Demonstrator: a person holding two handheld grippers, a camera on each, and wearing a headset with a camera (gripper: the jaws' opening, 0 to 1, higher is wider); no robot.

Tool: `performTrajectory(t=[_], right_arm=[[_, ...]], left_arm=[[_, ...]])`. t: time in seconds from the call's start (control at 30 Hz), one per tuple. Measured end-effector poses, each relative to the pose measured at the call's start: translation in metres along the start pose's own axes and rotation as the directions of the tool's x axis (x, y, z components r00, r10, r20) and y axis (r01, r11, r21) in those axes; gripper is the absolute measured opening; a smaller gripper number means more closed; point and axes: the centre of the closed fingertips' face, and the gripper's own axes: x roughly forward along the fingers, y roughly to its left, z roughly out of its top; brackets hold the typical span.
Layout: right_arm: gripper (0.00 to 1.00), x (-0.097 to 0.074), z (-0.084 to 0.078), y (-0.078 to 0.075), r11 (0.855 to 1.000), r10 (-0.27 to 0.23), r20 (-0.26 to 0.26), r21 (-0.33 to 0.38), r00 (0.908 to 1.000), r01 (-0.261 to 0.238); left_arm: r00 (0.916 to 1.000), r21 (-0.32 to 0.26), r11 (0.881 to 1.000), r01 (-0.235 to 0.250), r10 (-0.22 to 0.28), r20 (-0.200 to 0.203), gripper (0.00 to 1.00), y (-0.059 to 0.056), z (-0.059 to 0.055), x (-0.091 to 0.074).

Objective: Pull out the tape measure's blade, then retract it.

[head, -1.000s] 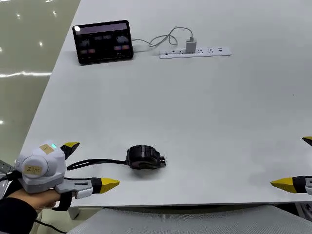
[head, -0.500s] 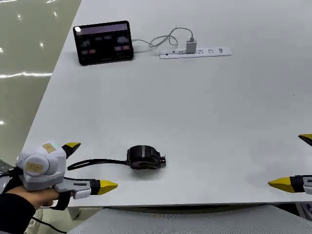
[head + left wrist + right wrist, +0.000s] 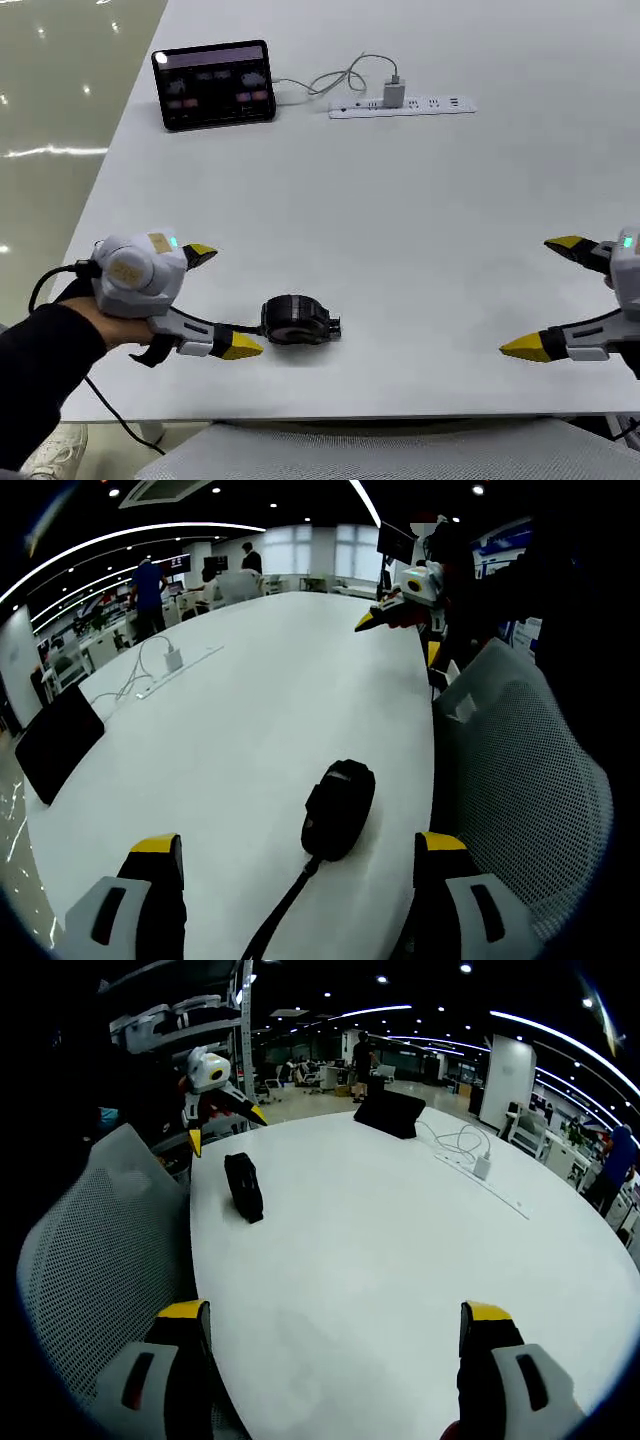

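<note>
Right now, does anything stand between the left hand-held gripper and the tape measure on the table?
Nothing visible does. The left hand-held gripper is open and points at the tape measure, with only the measure's own black strap lying on the bare table between its jaws.

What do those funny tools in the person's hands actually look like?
The left gripper and the right gripper each have a pale grey plastic body and two jaws ending in pointed yellow tips. The left one carries tan stickers, a small green light and a thin black cable. The person wears a black sleeve.
</note>
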Motion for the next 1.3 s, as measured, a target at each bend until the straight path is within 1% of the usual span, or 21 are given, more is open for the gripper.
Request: performTrajectory(t=[0.03,0.17,0.3,0.4,0.43,0.5,0.53,0.57,0.7,0.73,0.8,0.87,0.9,0.93,0.97,1.0,1.03,1.1,1.17,1.2,1.3], right_arm=[[1.00,0.007,0.005,0.003,1.000,0.012,0.003,-0.007,0.9999,-0.012],[1.00,0.025,0.018,0.016,0.997,0.060,0.011,-0.052,0.9981,-0.060],[1.00,0.042,0.030,0.030,0.991,0.108,0.014,-0.075,0.9941,-0.107],[1.00,0.058,0.039,0.040,0.985,0.143,0.017,-0.101,0.9895,-0.141],[0.99,0.064,0.043,0.045,0.982,0.158,0.021,-0.109,0.9872,-0.155],[0.97,0.073,0.046,0.053,0.976,0.188,0.014,-0.111,0.9820,-0.186],[0.96,0.080,0.048,0.057,0.973,0.204,0.011,-0.116,0.9788,-0.202],[0.94,0.085,0.047,0.059,0.970,0.209,0.006,-0.126,0.9780,-0.206],[0.87,0.104,0.050,0.071,0.958,0.251,-0.008,-0.144,0.9679,-0.250],[0.84,0.108,0.051,0.074,0.954,0.263,-0.014,-0.146,0.9646,-0.263],[0.74,0.116,0.050,0.084,0.939,0.309,-0.038,-0.144,0.9503,-0.311],[0.71,0.126,0.050,0.089,0.932,0.316,-0.060,-0.165,0.9470,-0.321],[0.68,0.130,0.049,0.093,0.926,0.327,-0.073,-0.174,0.9422,-0.335],[0.64,0.135,0.050,0.096,0.924,0.332,-0.072,-0.179,0.9407,-0.339],[0.62,0.138,0.050,0.098,0.923,0.329,-0.076,-0.186,0.9412,-0.338],[0.60,0.142,0.050,0.100,0.922,0.326,-0.081,-0.193,0.9417,-0.336],[0.59,0.146,0.050,0.103,0.918,0.333,-0.088,-0.199,0.9389,-0.344],[0.53,0.152,0.049,0.107,0.912,0.341,-0.099,-0.205,0.9347,-0.355],[0.49,0.156,0.048,0.110,0.908,0.346,-0.111,-0.210,0.9316,-0.362],[0.47,0.159,0.047,0.112,0.905,0.351,-0.118,-0.212,0.9289,-0.369],[0.40,0.168,0.045,0.113,0.898,0.344,-0.139,-0.239,0.9285,-0.369]], left_arm=[[0.9998,0.019,1.000,0.016,-0.015,-0.014,0.90,-0.002,0.002,0.005],[0.9983,0.059,0.998,0.035,-0.033,-0.048,0.87,-0.005,0.004,0.017],[0.9906,0.114,0.989,0.089,-0.076,-0.113,0.81,-0.011,-0.004,0.032],[0.9772,0.180,0.972,0.154,-0.123,-0.173,0.73,-0.023,-0.006,0.041],[0.9740,0.214,0.965,0.154,-0.112,-0.197,0.69,-0.023,-0.007,0.045],[0.9747,0.285,0.944,0.164,-0.111,-0.194,0.57,-0.022,-0.003,0.053],[0.9757,0.302,0.940,0.156,-0.099,-0.195,0.52,-0.021,-0.001,0.057],[0.9743,0.291,0.943,0.158,-0.101,-0.201,0.49,-0.022,-0.001,0.059],[0.9619,0.295,0.933,0.205,-0.136,-0.237,0.47,-0.029,-0.002,0.068],[0.9602,0.297,0.932,0.210,-0.140,-0.242,0.46,-0.030,-0.001,0.069],[0.9565,0.299,0.927,0.227,-0.154,-0.247,0.41,-0.033,0.000,0.071],[0.9470,0.284,0.921,0.265,-0.194,-0.256,0.35,-0.041,0.000,0.071],[0.9494,0.301,0.919,0.255,-0.179,-0.258,0.34,-0.040,-0.001,0.073],[0.9472,0.320,0.910,0.264,-0.182,-0.264,0.34,-0.041,-0.002,0.073],[0.9460,0.314,0.912,0.265,-0.182,-0.268,0.34,-0.040,-0.002,0.073],[0.9427,0.320,0.906,0.276,-0.191,-0.273,0.33,-0.041,-0.003,0.072],[0.9367,0.348,0.889,0.297,-0.201,-0.287,0.33,-0.042,-0.004,0.072],[0.9312,0.386,0.870,0.306,-0.190,-0.311,0.33,-0.044,-0.006,0.072],[0.9313,0.370,0.882,0.293,-0.175,-0.319,0.33,-0.043,-0.006,0.074],[0.9315,0.370,0.883,0.288,-0.169,-0.322,0.33,-0.043,-0.006,0.074],[0.9343,0.377,0.885,0.273,-0.151,-0.323,0.33,-0.042,-0.007,0.075]])
